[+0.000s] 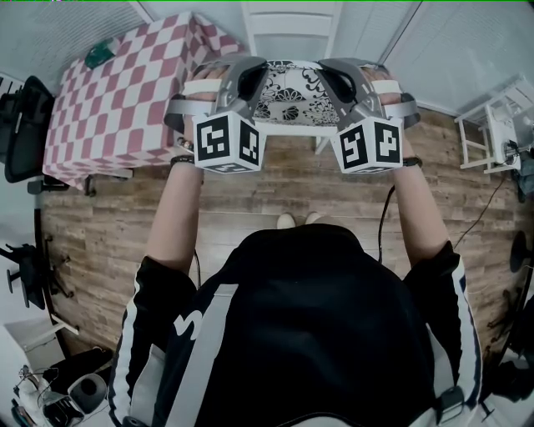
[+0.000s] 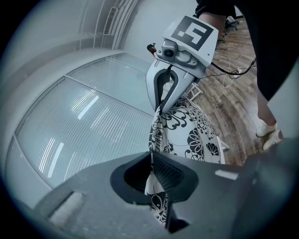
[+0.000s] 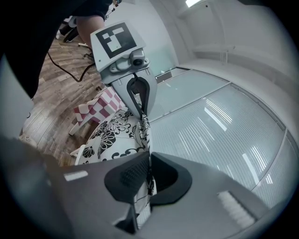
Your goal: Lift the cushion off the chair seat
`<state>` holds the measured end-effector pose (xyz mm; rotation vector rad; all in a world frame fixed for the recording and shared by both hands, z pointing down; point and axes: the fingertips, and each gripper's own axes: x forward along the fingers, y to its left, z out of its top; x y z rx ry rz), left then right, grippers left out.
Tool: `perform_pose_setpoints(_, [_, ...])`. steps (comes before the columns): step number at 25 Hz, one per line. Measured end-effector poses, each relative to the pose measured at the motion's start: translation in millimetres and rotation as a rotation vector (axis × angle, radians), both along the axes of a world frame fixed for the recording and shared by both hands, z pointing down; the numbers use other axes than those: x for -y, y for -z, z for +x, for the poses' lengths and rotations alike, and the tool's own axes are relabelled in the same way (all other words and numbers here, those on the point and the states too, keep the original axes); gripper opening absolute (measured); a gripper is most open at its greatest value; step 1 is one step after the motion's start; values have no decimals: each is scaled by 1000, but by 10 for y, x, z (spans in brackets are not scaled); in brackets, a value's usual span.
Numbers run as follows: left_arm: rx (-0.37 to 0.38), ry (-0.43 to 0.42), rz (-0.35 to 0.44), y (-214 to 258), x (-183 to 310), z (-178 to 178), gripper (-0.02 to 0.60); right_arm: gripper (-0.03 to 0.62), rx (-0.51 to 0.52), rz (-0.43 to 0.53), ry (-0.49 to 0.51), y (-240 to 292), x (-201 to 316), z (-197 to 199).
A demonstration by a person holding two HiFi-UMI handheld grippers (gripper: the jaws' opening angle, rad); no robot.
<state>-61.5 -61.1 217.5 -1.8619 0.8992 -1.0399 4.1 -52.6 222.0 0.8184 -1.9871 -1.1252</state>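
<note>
Bare forearms [image 1: 179, 217] are stretching out over the wooden floor [image 1: 108, 225], one tool in each hand. Left gripper [image 1: 249, 82] is clamping down on one edge of the black-and-white floral cushion [image 1: 292, 93], and the right gripper [image 1: 335, 82] is pinching the opposite edge, both sets of jaws biting fabric. Between them the cushion is hanging stretched, right over the white chair [image 1: 288, 23]. Farther left, a pink-checked table [image 1: 117, 92] is standing by.
</note>
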Motion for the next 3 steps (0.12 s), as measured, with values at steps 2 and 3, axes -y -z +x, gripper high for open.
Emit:
perform_pose_setpoints(2, [1, 0, 1, -3, 5, -8, 17, 8, 1, 0, -1, -3, 7, -8])
perform_pose_setpoints(3, [2, 0, 2, -5, 8, -11, 17, 8, 1, 0, -2, -4, 10, -12])
